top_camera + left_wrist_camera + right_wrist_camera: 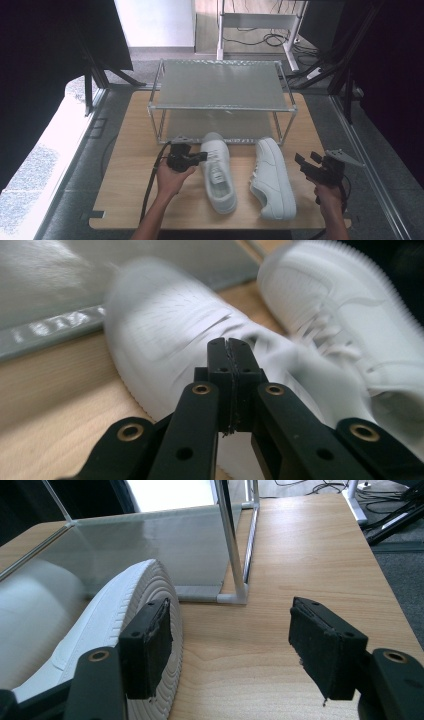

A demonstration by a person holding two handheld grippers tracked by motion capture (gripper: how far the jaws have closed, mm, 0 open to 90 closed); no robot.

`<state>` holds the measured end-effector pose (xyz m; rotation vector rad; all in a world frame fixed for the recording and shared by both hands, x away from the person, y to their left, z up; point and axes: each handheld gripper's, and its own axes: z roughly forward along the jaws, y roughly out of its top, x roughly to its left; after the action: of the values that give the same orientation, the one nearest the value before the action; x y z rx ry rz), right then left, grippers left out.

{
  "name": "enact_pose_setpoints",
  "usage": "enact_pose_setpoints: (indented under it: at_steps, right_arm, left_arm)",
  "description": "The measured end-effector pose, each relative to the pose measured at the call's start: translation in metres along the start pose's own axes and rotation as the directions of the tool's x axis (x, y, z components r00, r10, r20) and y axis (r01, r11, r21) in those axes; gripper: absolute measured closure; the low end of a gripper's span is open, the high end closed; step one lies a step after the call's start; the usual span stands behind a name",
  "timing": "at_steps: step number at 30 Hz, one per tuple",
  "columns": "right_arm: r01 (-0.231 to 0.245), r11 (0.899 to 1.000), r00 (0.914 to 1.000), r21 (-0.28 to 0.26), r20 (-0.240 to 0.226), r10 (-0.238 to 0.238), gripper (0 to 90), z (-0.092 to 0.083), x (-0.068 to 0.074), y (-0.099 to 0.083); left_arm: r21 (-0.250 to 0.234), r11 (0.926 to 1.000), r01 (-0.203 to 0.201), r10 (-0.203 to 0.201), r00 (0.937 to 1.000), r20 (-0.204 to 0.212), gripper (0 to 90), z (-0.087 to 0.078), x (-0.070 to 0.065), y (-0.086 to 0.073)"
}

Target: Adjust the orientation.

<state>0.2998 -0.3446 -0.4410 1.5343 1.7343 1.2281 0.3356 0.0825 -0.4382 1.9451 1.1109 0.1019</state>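
My left gripper [202, 157] is pressed together with nothing in it; its tips sit right at the side of the left white sneaker [218, 171], near the toe end; I cannot tell if they touch it. In the left gripper view my two black jaws meet flat, with the sneaker [165, 335] blurry behind them. My right gripper [306, 163] is spread wide and holds nothing; it hangs just beside the right white sneaker [272, 178], which lies tipped on its side; its ribbed sole [150, 595] shows by one of my fingers [150, 647]. Both shoes lie on the wooden table [125, 165], just in front of the metal shoe rack [220, 85].
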Motion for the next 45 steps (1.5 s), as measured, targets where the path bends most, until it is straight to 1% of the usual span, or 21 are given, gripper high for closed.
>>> enact_pose_setpoints:
  at_steps: [2, 5, 13, 18, 19, 20, 22, 23, 24, 27, 29, 30, 32, 34, 38, 39, 40, 42, 45]
  right_arm:
    - [-0.001, 1.000, 1.0000, -0.003, -0.001, 0.001, 33.8, -0.001, 0.000, 0.000]
    - [-0.006, 1.000, 1.0000, -0.013, 0.001, 0.006, 33.9, -0.003, -0.002, 0.000]
    - [-0.008, 1.000, 1.0000, -0.018, 0.005, 0.008, 34.0, -0.006, -0.001, 0.002]
    - [-0.006, 1.000, 1.0000, -0.018, 0.005, 0.006, 34.0, -0.005, 0.000, 0.001]
    - [-0.006, 1.000, 1.0000, -0.015, 0.006, 0.007, 34.0, -0.005, -0.001, 0.001]
    - [-0.007, 1.000, 1.0000, -0.014, 0.007, 0.007, 34.0, -0.005, -0.001, 0.001]
    - [-0.005, 1.000, 1.0000, -0.011, 0.005, 0.005, 34.0, -0.005, -0.001, 0.000]
    - [-0.006, 1.000, 1.0000, -0.009, 0.007, 0.006, 34.0, -0.005, 0.000, -0.001]
    - [-0.006, 1.000, 1.0000, -0.007, 0.006, 0.006, 34.0, -0.006, 0.000, -0.001]
    - [-0.005, 1.000, 1.0000, -0.010, 0.008, 0.005, 34.0, -0.006, 0.000, -0.001]
    - [-0.006, 1.000, 0.9999, -0.010, 0.010, 0.006, 34.0, -0.006, 0.000, -0.001]
    - [-0.004, 1.000, 0.9999, -0.009, 0.009, 0.004, 34.0, -0.006, 0.000, -0.001]
    - [-0.007, 1.000, 0.9999, -0.005, 0.009, 0.007, 34.0, -0.006, 0.000, -0.001]
    - [-0.005, 1.000, 1.0000, -0.001, 0.008, 0.005, 34.0, -0.005, 0.001, -0.002]
    - [-0.004, 1.000, 1.0000, 0.003, 0.008, 0.004, 34.0, -0.004, 0.001, -0.002]
    - [-0.005, 1.000, 1.0000, 0.003, 0.009, 0.005, 34.0, -0.004, 0.001, -0.002]
    - [-0.005, 1.000, 0.9999, 0.005, 0.010, 0.005, 34.0, -0.004, 0.001, -0.003]
    - [-0.008, 1.000, 0.9999, 0.002, 0.012, 0.008, 34.1, -0.004, 0.000, -0.003]
    - [-0.009, 1.000, 0.9999, 0.002, 0.012, 0.009, 34.1, -0.005, 0.000, -0.003]
  left_arm:
    - [-0.004, 0.9999, 0.012, -0.012, 0.9998, 0.019, 90.0, 0.005, -0.002, 0.001]
    - [-0.016, 0.9999, 0.005, -0.005, 0.9997, 0.023, 90.0, 0.005, -0.007, 0.002]
    - [-0.055, 0.9982, -0.025, 0.026, 0.9993, 0.025, 90.0, -0.014, -0.016, 0.007]
    - [-0.064, 0.9970, -0.044, 0.046, 0.9985, 0.031, 90.0, -0.023, -0.022, 0.006]
    - [-0.073, 0.9961, -0.050, 0.053, 0.9978, 0.041, 90.0, -0.027, -0.027, 0.005]
    - [-0.073, 0.9961, -0.050, 0.053, 0.9978, 0.041, 90.0, -0.027, -0.027, 0.005]
    - [-0.082, 0.9952, -0.052, 0.058, 0.9961, 0.066, 90.0, -0.030, -0.035, 0.000]
    - [-0.082, 0.9952, -0.052, 0.058, 0.9961, 0.066, 90.0, -0.030, -0.035, 0.000]
    - [-0.071, 0.9958, -0.058, 0.064, 0.9947, 0.081, 90.0, -0.028, -0.042, -0.005]
    - [-0.053, 0.9971, -0.056, 0.061, 0.9920, 0.110, 90.0, -0.023, -0.050, -0.015]
    - [-0.047, 0.9973, -0.056, 0.061, 0.9913, 0.117, 90.0, -0.020, -0.053, -0.018]
    - [-0.032, 0.9972, -0.068, 0.071, 0.9906, 0.117, 90.0, -0.016, -0.058, -0.022]
    - [-0.010, 0.9965, -0.083, 0.084, 0.9911, 0.103, 90.0, -0.009, -0.062, -0.024]
    - [0.012, 0.9956, -0.093, 0.092, 0.9909, 0.098, 90.0, -0.003, -0.064, -0.026]
    - [0.050, 0.9922, -0.114, 0.111, 0.9925, 0.051, 90.0, 0.007, -0.065, -0.030]
    - [0.050, 0.9922, -0.114, 0.111, 0.9925, 0.051, 90.0, 0.007, -0.065, -0.030]
    - [0.059, 0.9925, -0.107, 0.103, 0.9931, 0.056, 90.0, 0.010, -0.062, -0.032]
    - [0.057, 0.9935, -0.099, 0.096, 0.9940, 0.054, 90.0, 0.010, -0.061, -0.032]
    - [0.061, 0.9926, -0.104, 0.102, 0.9938, 0.046, 90.0, 0.008, -0.061, -0.032]
